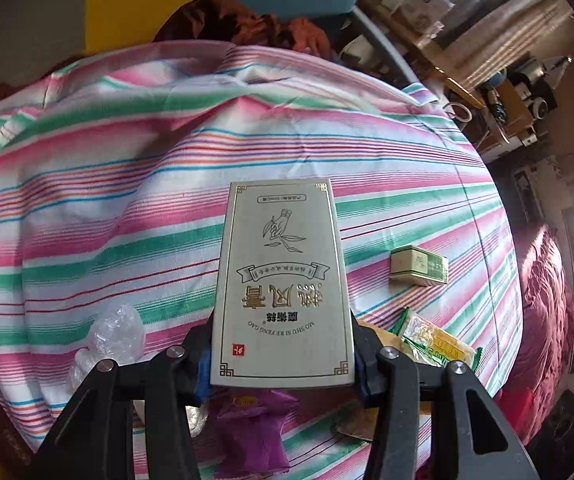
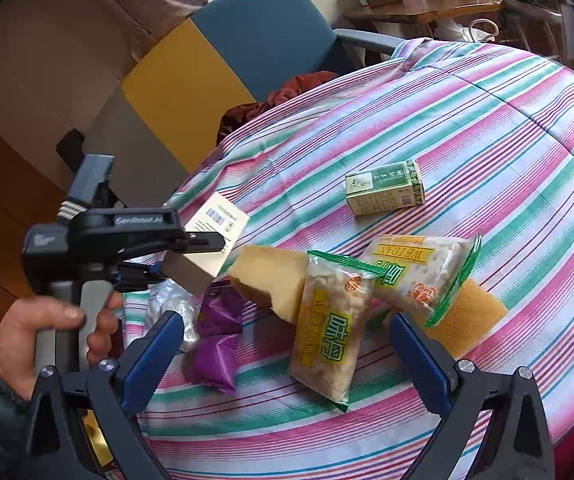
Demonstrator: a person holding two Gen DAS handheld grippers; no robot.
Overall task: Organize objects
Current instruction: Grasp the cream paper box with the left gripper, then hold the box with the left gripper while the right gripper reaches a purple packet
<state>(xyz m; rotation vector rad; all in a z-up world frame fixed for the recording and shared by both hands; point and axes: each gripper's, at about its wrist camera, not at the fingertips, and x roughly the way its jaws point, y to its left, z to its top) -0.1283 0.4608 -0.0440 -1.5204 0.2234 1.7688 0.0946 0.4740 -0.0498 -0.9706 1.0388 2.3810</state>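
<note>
The left gripper (image 1: 283, 364) is clamped on a tall grey box (image 1: 283, 280) at its lower end, both pads pressed to its sides; the box fills the middle of the left wrist frame, with gold corner frets, upside-down gold characters and a line drawing of a hand with a sprig. The right gripper (image 2: 287, 344) stands apart over snack packets (image 2: 331, 328) on the striped cloth (image 2: 507, 128); a green box (image 2: 385, 188) lies beyond.

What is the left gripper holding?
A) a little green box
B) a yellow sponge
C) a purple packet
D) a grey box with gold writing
D: the left gripper is clamped on the sides of the grey box, lifted above the striped cloth.
</note>
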